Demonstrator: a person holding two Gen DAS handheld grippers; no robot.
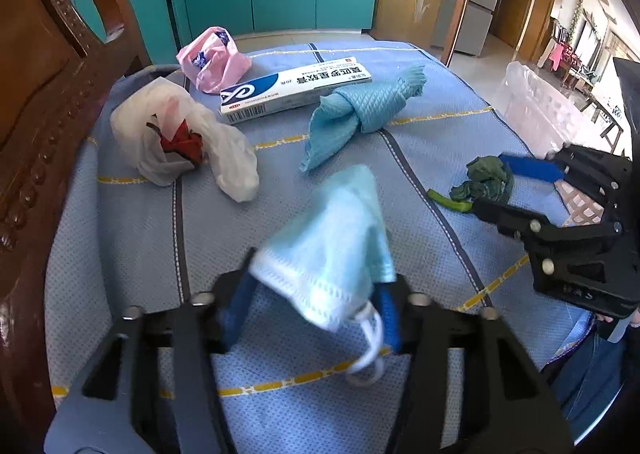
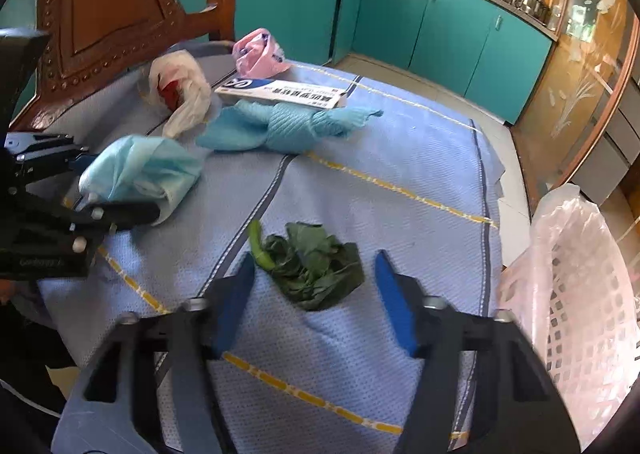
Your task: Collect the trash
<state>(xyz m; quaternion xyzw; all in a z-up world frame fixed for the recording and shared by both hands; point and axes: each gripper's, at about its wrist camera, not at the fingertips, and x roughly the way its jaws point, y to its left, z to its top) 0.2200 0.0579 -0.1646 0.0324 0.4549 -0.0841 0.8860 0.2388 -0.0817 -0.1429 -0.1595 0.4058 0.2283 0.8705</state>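
The mask [image 1: 334,242] hangs pinched between the left gripper [image 1: 316,310] fingers, lifted off the cloth [image 1: 120,254]. The wilted greens [image 2: 316,270] lie on the cloth just ahead of the right gripper [image 2: 316,302], whose fingers stand wide apart. A lined basket [image 2: 580,294] sits right.

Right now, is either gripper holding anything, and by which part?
The left gripper holds the blue face mask by its lower folded edge, near the ear loops. The right gripper holds nothing; it stands open around the wilted leafy greens.
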